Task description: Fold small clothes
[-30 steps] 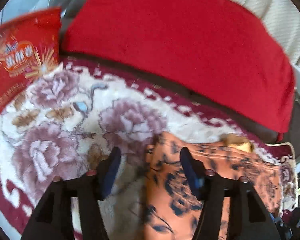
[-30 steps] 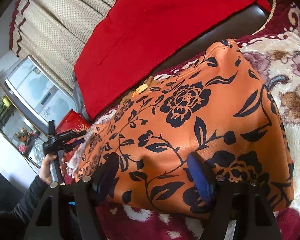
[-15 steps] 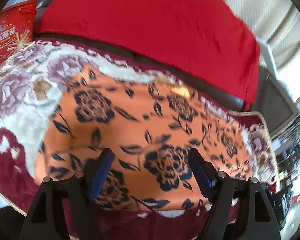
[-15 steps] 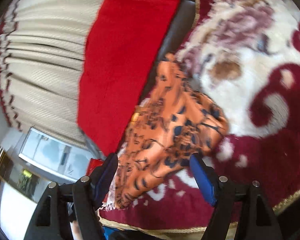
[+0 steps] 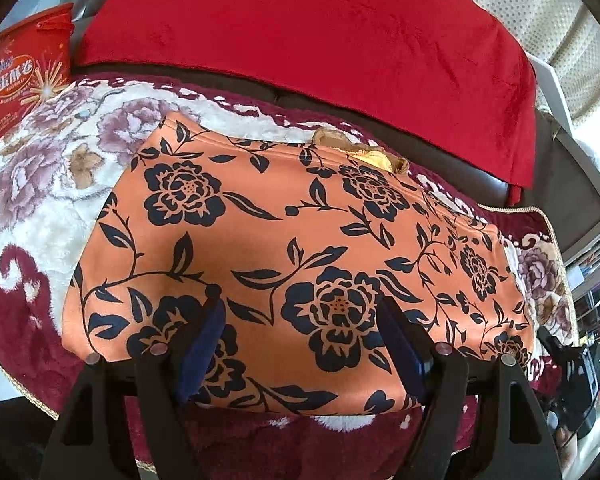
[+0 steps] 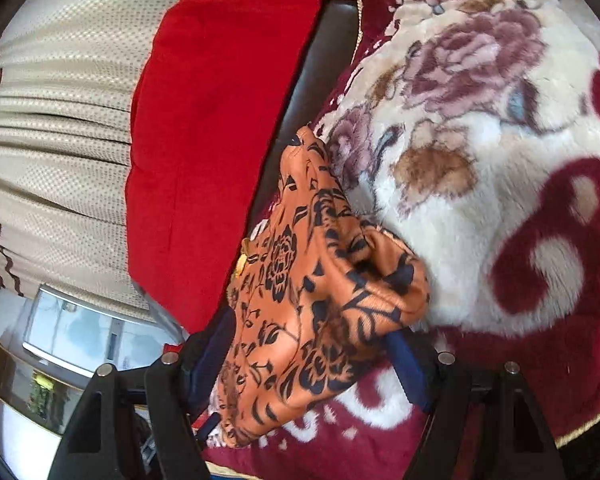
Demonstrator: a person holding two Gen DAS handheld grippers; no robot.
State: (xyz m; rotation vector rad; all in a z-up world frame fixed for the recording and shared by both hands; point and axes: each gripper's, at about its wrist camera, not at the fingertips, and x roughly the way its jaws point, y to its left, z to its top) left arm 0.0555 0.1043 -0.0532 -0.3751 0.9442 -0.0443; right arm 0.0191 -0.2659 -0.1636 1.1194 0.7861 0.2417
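An orange garment with dark blue flowers (image 5: 300, 240) lies spread flat on a floral plush blanket (image 5: 40, 184). My left gripper (image 5: 300, 312) is open and hovers over the garment's near edge, holding nothing. In the right wrist view the same garment (image 6: 320, 280) is seen edge-on, bunched between the fingers of my right gripper (image 6: 312, 328). The jaws stand wide apart around the garment's corner, with the fabric draped over the right finger (image 6: 404, 364).
A red cloth (image 5: 320, 40) covers the sofa back behind the blanket. A red snack bag (image 5: 16, 80) stands at the far left. Beige curtains (image 6: 60, 120) hang behind. The right gripper's body (image 5: 572, 380) shows at the left view's right edge.
The left gripper swung from the blanket over the garment and drew back a little. The right gripper rolled and moved to the garment's end, where the fabric now bunches between its fingers.
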